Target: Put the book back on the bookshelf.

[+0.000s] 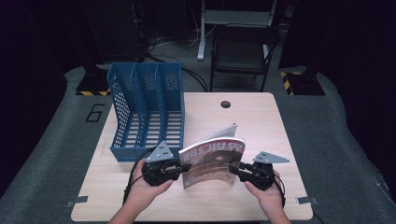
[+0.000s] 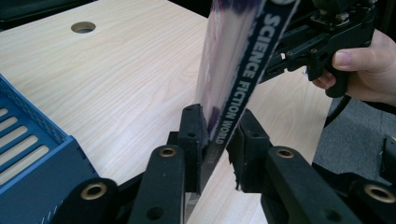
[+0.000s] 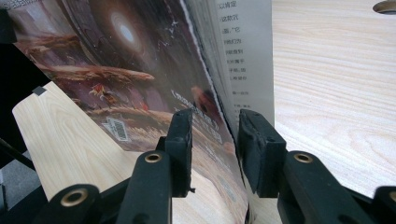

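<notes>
Blue three-slot file holder (image 1: 147,109) upright on the back-left of the light wood tabletop (image 1: 261,121), open side facing front, slots empty. Round cable hole (image 1: 225,104) at the tabletop's far edge. Black chair (image 1: 243,51) behind, on grey floor (image 1: 336,135). "6" marked on floor (image 1: 95,112) left of the tabletop.

From my remote station the place read as a lab or recording studio rather than a home: a single small wooden table (image 1: 140,196) stood on grey carpet (image 1: 336,140) with dark curtains closing off both sides. Stand bases marked with yellow-and-black hazard tape (image 1: 93,92) sat at the far corners, a number was taped on the floor (image 1: 95,113), and cables (image 1: 196,77) ran across it toward the back. Behind the table I saw a black folding chair (image 1: 242,51) and the legs of a white desk frame (image 1: 201,42).
</notes>
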`<state>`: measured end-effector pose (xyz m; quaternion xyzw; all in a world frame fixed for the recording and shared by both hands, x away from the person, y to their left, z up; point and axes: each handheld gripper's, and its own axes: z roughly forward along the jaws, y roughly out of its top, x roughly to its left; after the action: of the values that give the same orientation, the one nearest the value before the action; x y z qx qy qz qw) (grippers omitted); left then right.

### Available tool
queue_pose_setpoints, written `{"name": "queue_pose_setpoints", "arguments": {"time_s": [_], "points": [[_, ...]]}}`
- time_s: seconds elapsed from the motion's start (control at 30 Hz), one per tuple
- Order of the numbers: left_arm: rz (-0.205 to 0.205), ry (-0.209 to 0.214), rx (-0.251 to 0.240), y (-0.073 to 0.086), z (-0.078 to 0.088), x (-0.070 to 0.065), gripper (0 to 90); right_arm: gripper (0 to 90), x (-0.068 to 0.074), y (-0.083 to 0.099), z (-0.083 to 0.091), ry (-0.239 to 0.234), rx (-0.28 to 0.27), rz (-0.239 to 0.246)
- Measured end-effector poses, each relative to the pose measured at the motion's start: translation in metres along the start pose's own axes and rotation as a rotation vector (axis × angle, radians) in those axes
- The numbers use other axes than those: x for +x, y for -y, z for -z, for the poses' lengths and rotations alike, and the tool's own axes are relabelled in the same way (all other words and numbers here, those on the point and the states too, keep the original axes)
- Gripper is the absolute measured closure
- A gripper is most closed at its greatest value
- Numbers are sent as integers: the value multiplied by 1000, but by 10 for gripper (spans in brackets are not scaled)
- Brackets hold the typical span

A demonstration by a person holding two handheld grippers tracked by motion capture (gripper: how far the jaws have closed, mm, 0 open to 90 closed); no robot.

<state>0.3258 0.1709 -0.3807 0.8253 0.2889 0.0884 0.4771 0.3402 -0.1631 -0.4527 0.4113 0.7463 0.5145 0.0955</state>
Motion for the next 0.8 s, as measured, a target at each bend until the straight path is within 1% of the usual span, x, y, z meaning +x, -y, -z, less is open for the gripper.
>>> {"name": "queue_pose_setpoints", "arguments": {"time_s": [0.03, 0.07, 0.17, 0.2, 0.33, 0.4, 0.67, 0.7, 0.73, 0.77, 0.8], "points": [[4, -2, 0, 0, 0, -1, 730, 648, 0, 0, 0, 0, -1, 0], [0, -12, -5, -1, -1, -1, 712, 648, 0, 0, 0, 0, -3, 1], [0, -6, -7, -4, 0, -1, 672, 653, 0, 0, -1, 3, -5, 6], [-1, -12, -6, -5, 1, -1, 668, 659, 0, 0, 0, 5, 0, 9], [-3, -4, -3, -10, 2, 0, 646, 667, -1, 0, 0, 0, -2, 10], [-3, -11, -7, -12, 2, 0, 640, 666, -1, 0, -1, -5, -4, 9], [-18, -16, -16, -23, 5, 1, 627, 684, -2, 0, -1, -7, -4, 10], [-18, -17, -22, -25, 6, 0, 627, 687, -2, 0, -1, -8, -4, 11], [-19, -14, -18, -27, 7, 0, 627, 687, -1, 0, -1, -5, -6, 10], [-17, -20, -26, -28, 7, 0, 625, 687, -2, 0, -1, -5, -6, 9], [-23, -20, -23, -30, 8, 0, 623, 687, -1, 0, -1, -5, -4, 9]]}}
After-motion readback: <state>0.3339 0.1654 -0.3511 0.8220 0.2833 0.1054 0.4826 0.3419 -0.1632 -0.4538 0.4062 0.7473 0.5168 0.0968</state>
